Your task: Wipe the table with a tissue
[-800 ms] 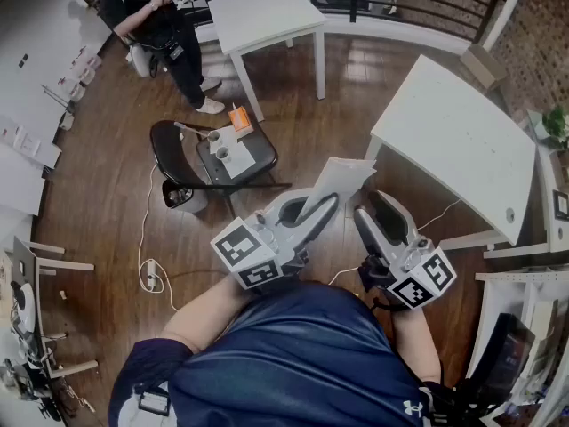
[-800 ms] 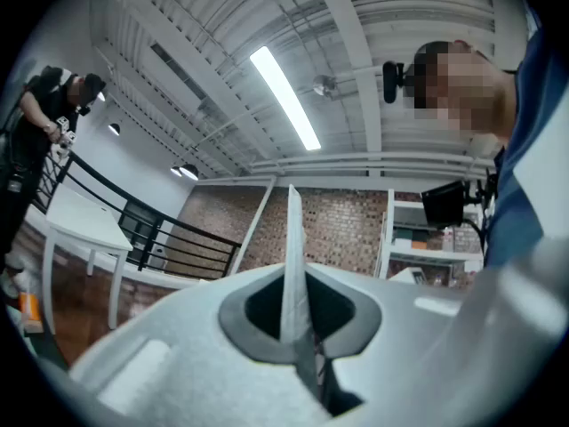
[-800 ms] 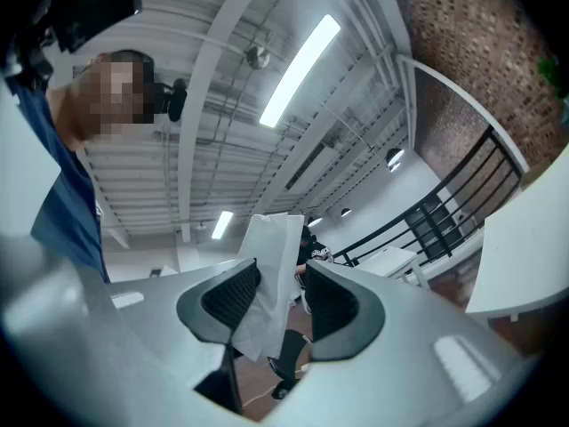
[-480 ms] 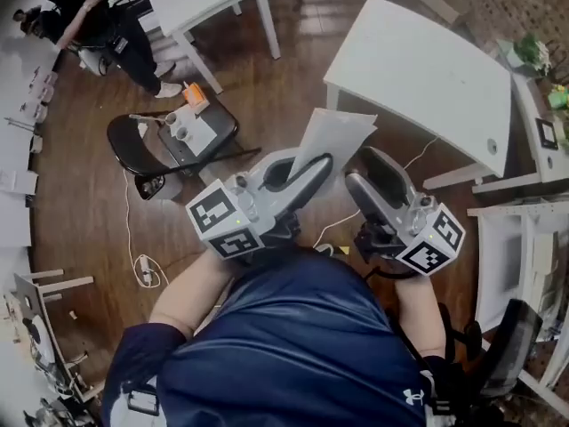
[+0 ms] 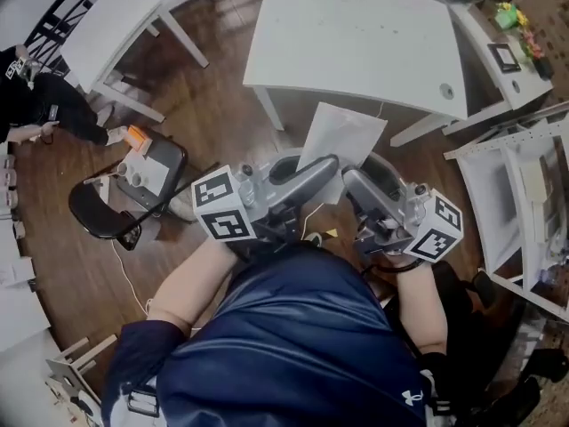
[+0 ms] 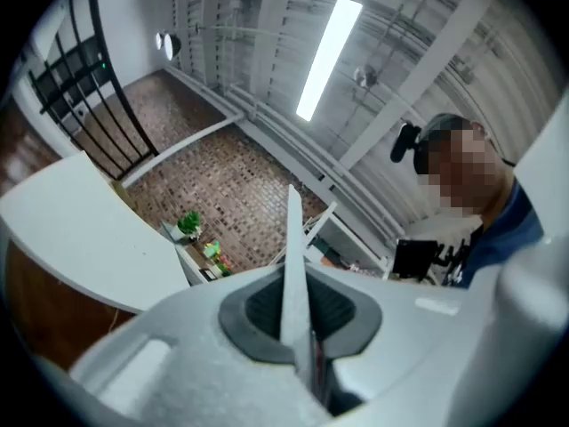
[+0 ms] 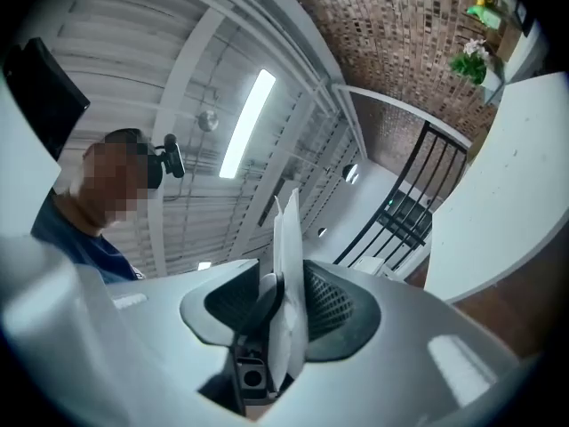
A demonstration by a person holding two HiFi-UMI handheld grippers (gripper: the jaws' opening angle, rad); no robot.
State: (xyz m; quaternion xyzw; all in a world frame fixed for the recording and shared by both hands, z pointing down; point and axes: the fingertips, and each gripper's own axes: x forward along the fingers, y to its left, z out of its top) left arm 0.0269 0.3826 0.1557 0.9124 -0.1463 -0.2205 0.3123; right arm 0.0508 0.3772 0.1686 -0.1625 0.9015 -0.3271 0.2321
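Head view: the tissue [image 5: 342, 136] stands upright at frame centre. Its lower edge is pinched in the left gripper [image 5: 329, 164], whose jaws are closed on it. The right gripper [image 5: 354, 180], just beside, clamps it too. The tissue is a thin, flat white sheet held in the air, lower in frame than the white desk [image 5: 356, 34].

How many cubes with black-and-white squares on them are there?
2. One cube sits at the near end of the left gripper, the other at the near end of the right gripper. None looks hidden.
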